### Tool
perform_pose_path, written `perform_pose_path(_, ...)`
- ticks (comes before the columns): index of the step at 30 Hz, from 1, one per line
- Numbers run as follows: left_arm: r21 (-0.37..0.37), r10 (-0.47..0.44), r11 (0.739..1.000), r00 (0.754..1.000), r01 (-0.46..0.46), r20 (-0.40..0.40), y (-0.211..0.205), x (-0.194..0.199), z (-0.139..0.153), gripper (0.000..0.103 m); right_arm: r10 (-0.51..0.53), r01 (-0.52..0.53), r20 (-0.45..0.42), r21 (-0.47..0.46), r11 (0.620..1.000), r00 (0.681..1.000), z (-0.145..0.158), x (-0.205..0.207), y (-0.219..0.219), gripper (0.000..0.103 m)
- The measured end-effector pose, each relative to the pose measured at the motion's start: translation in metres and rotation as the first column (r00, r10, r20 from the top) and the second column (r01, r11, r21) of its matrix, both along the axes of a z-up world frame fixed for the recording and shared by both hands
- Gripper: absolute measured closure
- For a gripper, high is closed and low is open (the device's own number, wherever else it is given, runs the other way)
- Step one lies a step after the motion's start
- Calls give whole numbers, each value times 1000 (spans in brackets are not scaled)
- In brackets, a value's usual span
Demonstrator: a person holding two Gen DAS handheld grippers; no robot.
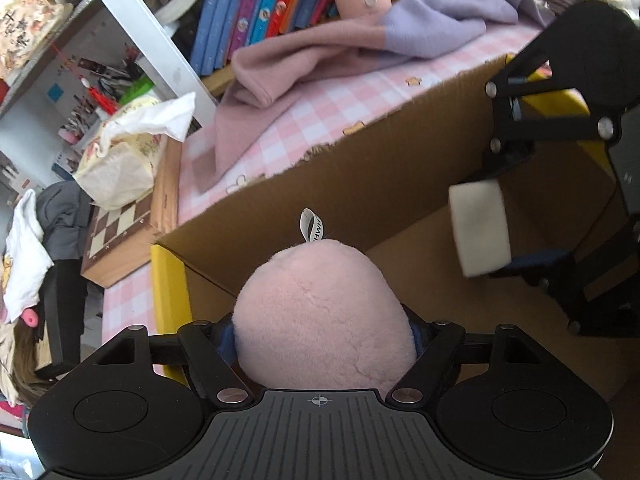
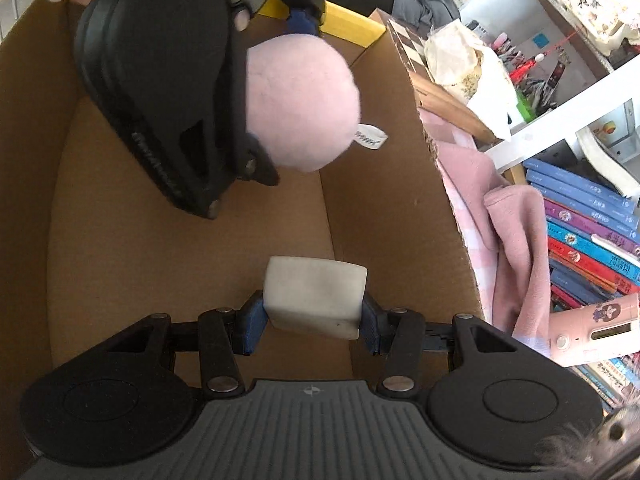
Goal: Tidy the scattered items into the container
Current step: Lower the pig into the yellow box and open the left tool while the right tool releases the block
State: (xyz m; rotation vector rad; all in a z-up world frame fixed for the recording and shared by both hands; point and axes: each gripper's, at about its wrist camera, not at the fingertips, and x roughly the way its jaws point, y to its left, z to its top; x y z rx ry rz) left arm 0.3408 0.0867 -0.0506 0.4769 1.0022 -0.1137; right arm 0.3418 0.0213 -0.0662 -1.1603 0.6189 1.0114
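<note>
Both grippers are held over the open cardboard box (image 1: 360, 184). Between the blue pads of the left gripper (image 1: 320, 340) a pink plush toy (image 1: 324, 312) is seen, its white label (image 1: 310, 226) sticking up at the far end; the pads sit against its flanks, so the toy is counted as clamped, though the contact itself is partly hidden by the fur. In the right wrist view the same toy (image 2: 300, 104) is shown hanging above the brown box floor (image 2: 192, 240).

A white rectangular block (image 2: 316, 300) is pinched by the right gripper (image 2: 314, 322), with a blue pad pressed on each side, and is held above the box floor near the side wall.

Outside the box, a pink and lilac blanket (image 1: 320, 64) is spread on a pink checked cloth (image 1: 304, 120), and a row of books (image 1: 260, 4) is stacked behind it. A chessboard (image 1: 120, 228) lies beside the box corner.
</note>
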Motion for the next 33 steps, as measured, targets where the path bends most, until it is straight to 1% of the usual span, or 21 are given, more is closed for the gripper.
perform_pose_path(4,32,-39,999,999,39,-10,-3,0,-5,21,6,-6,-4,-14,1000,1000,-1,-2,1,56)
perform_pose_path(6,27,-44,999,999,44,-1,-3,0,-5,20,14,-14,8,-13,1000,1000,0,-5,1,43)
perform_pose_path(8,31,-44,999,999,43,15,-1,0,-4,15,22,-22,14,-5,1000,1000,0,-8,3,38)
perform_pose_path(13,6,-37,999,999,36,37,10,2,0,11,27,-27,24,-6,1000,999,-1,-15,8,37)
perform_pose_path(14,5,-41,999,998,40,44,12,2,0,10,29,-28,21,-11,1000,999,-1,-16,7,33)
perform_pose_path(16,-4,-44,999,998,45,55,13,1,3,10,34,-34,19,-14,999,999,-2,-20,5,31)
perform_pose_path(18,-1,-44,999,996,44,78,12,-3,7,10,35,-34,31,-6,999,999,0,-21,7,22)
perform_pose_path(20,-9,-54,998,993,55,103,10,-10,14,10,31,-32,37,11,999,999,3,-25,4,19)
perform_pose_path(22,-20,-62,998,988,66,139,7,-20,23,10,26,-28,63,44,999,998,10,-29,-1,19)
perform_pose_path(25,-38,-58,997,977,67,207,2,-39,43,10,8,-19,95,123,992,995,30,-37,-12,19)
perform_pose_path(28,-61,-52,996,959,72,279,-2,-60,65,7,-18,-6,117,207,978,993,53,-47,-26,19)
perform_pose_path(30,-62,-47,996,945,71,322,-5,-73,79,7,-39,2,142,254,967,989,67,-55,-35,19)
perform_pose_path(33,-87,-11,995,922,49,387,-8,-94,100,7,-79,19,173,324,946,982,85,-63,-48,19)
